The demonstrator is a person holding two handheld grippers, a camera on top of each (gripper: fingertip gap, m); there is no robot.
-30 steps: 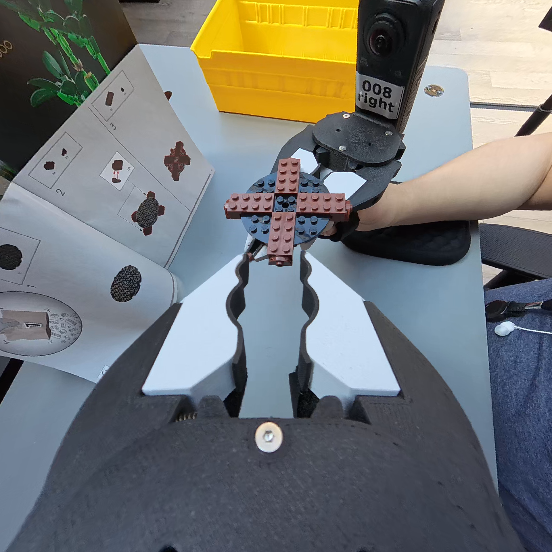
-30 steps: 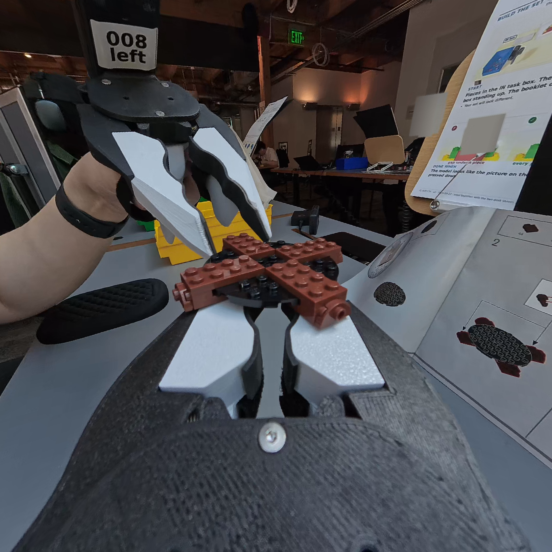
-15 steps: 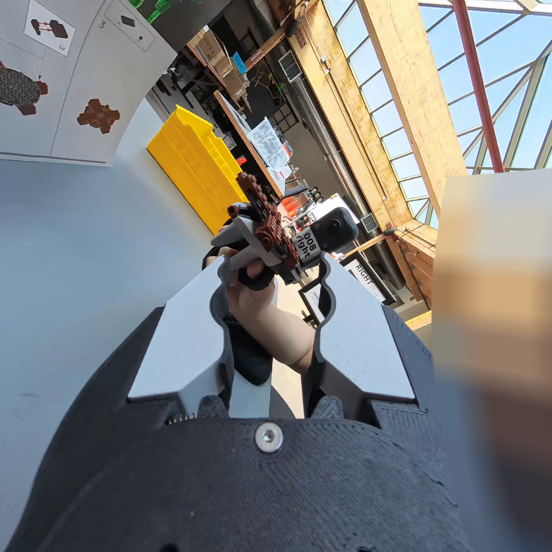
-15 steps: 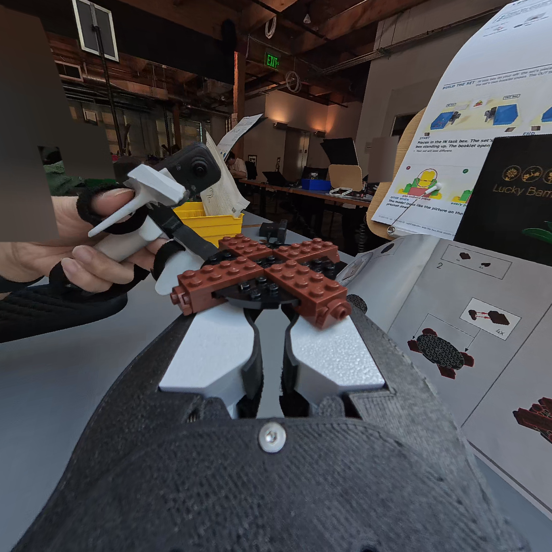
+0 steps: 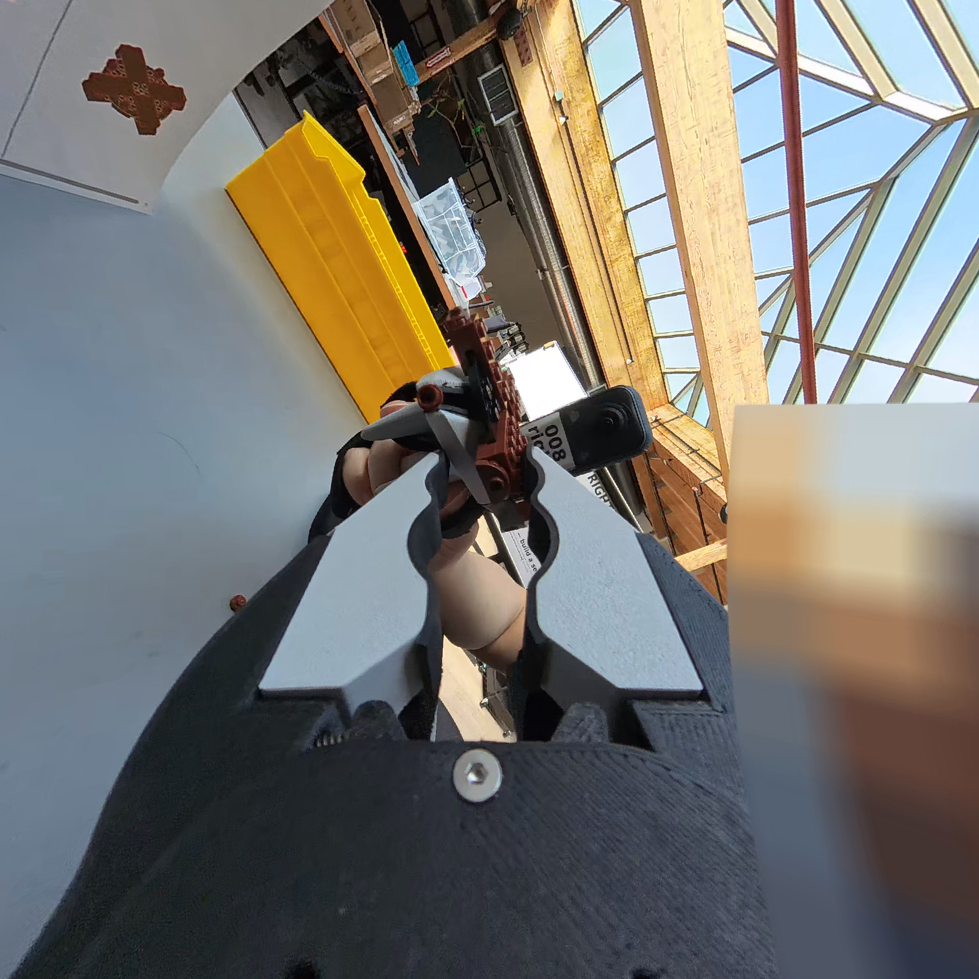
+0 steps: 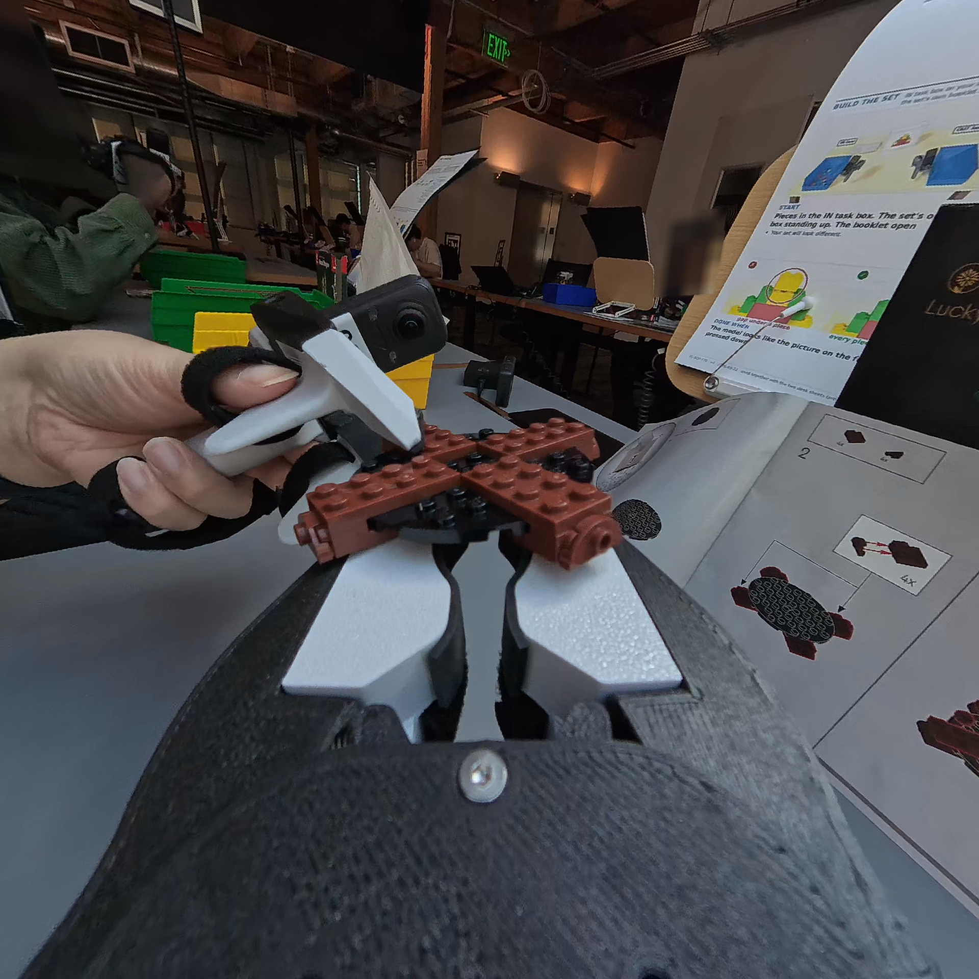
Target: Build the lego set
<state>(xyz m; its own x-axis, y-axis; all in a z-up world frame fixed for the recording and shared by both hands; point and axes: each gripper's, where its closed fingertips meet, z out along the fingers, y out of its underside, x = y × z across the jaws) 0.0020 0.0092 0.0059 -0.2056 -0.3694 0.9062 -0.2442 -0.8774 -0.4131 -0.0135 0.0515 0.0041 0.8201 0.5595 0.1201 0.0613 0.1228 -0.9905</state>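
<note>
The lego build (image 6: 477, 477) is a black round plate with a brown cross of bricks on top. My right gripper (image 6: 479, 551) is shut on the plate's near edge and holds it level above the table; its fingertips are hidden under the build. My left gripper (image 5: 482, 463) is open and rolled on its side. One brown arm of the build (image 5: 490, 418) sits between its tips. In the right wrist view the left gripper (image 6: 352, 484) straddles the cross's left arm, with its upper fingertip (image 6: 408, 432) touching the studs. The right gripper (image 5: 439, 434) also shows in the left wrist view.
The open instruction booklet (image 6: 847, 530) lies to the right on the grey table (image 5: 106, 424). A yellow bin (image 5: 339, 265) stands at the table's far edge. A small brown piece (image 5: 237, 600) lies on the table. A task sheet on a stand (image 6: 847, 238) and a black box (image 6: 927, 328) stand behind the booklet. My two grippers' fingertips are within a few centimetres of each other.
My left gripper has rolled onto its side and come in from the left, so its open jaws now straddle one arm of the cross. My right gripper has kept its hold.
</note>
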